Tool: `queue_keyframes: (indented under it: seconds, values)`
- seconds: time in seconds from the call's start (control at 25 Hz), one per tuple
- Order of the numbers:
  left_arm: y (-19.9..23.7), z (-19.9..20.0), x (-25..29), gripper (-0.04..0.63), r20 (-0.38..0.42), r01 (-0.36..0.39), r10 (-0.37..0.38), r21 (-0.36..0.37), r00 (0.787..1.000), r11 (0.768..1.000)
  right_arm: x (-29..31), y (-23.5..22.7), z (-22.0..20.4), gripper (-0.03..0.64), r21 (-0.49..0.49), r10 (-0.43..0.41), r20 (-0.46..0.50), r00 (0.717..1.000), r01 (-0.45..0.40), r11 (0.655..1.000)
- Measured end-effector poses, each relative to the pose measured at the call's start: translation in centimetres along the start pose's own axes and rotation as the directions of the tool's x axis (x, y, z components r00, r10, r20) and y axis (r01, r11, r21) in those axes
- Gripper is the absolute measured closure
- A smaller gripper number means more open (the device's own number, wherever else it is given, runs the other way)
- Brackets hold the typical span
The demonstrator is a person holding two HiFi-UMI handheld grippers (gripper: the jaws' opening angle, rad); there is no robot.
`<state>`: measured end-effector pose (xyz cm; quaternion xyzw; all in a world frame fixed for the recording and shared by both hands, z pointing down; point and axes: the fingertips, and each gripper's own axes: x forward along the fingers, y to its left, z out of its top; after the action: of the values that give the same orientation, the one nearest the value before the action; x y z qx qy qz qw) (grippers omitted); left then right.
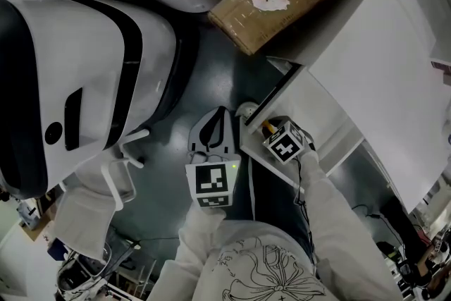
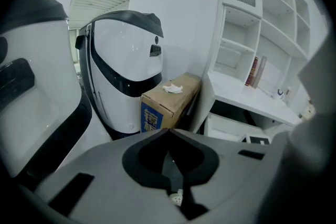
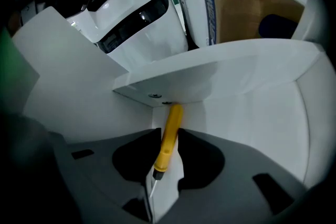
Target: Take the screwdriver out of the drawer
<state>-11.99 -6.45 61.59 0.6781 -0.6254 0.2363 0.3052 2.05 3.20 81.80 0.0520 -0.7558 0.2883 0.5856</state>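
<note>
The screwdriver in the drawer, cardboard box beyond it

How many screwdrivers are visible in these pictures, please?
1. A yellow-handled screwdriver is in the open white drawer, its handle between the jaws of the right gripper. Others could be hidden deeper in the drawer.

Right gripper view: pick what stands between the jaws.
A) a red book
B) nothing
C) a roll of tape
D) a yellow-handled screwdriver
D: the screwdriver, with its yellow handle, lies between the two jaws of the right gripper, inside the white drawer.
</note>
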Motion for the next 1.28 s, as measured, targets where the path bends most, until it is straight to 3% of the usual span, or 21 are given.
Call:
queue_keyframes:
  seconds: [0.36, 0.6, 0.96, 1.28]
  values:
    - [-0.2, -0.3, -0.4, 0.588, 0.001, -0.010, 0.010, -0.009, 1.000, 1.000, 0.2, -0.3, -0.1, 0.543, -0.008, -0.031, -0.050, 0.998, 0.031, 0.999]
    - [-0.6, -0.2, -0.9, 0.588, 0.011, -0.010, 0.011, -0.013, 1.000, 1.000, -0.7, -0.6, -0.7, 0.550, 0.050, -0.007, -0.021, 1.000, 0.008, 0.999]
    - [-2.1, 2.5, -2.4, 0.588, 0.069, 0.012, -0.013, 0.010, 0.998, 1.000, -6.1, -1.8, -1.7, 0.551, 0.207, -0.088, 0.128, 0.988, 0.060, 0.976]
    - [-4.6, 6.8, -3.8, 0.589, 0.152, 0.055, -0.064, 0.065, 0.986, 0.996, -13.5, -3.0, -0.6, 0.551, 0.326, -0.235, 0.285, 0.929, 0.137, 0.935]
